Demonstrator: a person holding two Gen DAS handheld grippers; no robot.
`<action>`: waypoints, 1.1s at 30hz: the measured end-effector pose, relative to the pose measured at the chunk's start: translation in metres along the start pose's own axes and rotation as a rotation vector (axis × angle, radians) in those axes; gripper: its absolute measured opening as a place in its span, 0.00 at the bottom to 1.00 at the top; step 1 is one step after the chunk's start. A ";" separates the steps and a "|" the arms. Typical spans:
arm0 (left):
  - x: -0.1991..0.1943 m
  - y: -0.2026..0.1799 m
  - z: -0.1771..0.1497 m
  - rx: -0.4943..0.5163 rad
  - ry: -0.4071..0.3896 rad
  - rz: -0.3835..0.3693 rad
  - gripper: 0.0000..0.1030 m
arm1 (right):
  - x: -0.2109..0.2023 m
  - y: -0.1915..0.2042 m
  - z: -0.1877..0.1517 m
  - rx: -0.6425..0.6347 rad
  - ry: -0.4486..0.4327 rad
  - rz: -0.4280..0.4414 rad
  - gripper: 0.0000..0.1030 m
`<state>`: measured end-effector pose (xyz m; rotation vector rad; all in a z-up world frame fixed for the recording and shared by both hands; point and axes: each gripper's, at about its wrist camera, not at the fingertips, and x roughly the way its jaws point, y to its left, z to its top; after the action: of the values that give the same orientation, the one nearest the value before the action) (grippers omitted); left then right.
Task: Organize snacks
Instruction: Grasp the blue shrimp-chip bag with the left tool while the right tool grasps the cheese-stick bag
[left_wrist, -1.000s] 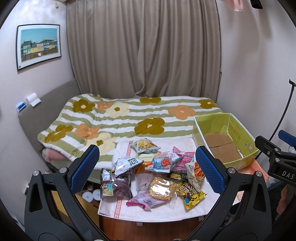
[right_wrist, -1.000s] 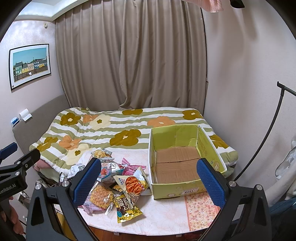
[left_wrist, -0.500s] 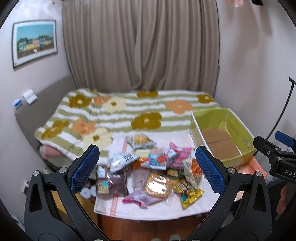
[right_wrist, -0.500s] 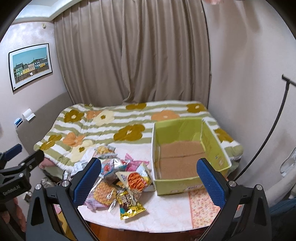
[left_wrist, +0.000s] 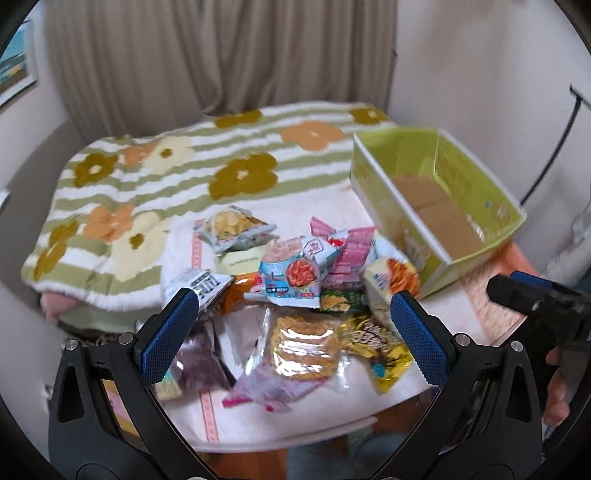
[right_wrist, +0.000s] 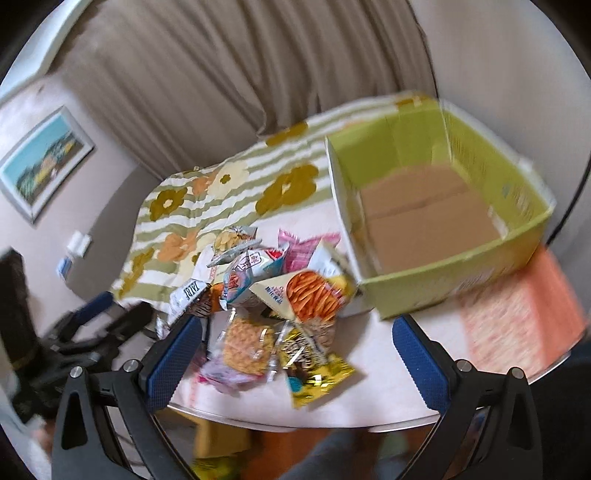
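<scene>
green box seemingly bare inside, snack pile beside it, both claws spread wide

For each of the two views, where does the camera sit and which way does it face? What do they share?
Left wrist: on the left gripper, facing forward over the snack pile; its open blue-padded fingers and the right gripper held in a hand show.
Right wrist: on the right gripper, tilted, facing the green box; its open fingers and the left gripper show.
Shared: snack pile, box, flowered bedspread, curtain.
</scene>
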<state>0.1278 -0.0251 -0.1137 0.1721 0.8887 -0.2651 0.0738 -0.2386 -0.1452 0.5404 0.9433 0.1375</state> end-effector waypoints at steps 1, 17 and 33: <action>0.011 0.002 0.004 0.021 0.019 -0.008 1.00 | 0.008 -0.003 0.001 0.044 0.015 0.005 1.00; 0.151 0.018 0.021 0.246 0.232 -0.185 1.00 | 0.099 -0.032 0.005 0.466 0.073 -0.060 1.00; 0.190 0.015 0.028 0.294 0.292 -0.265 0.70 | 0.138 -0.043 0.016 0.548 0.082 -0.078 1.00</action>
<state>0.2669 -0.0479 -0.2450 0.3736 1.1614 -0.6300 0.1625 -0.2340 -0.2599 1.0064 1.0833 -0.1776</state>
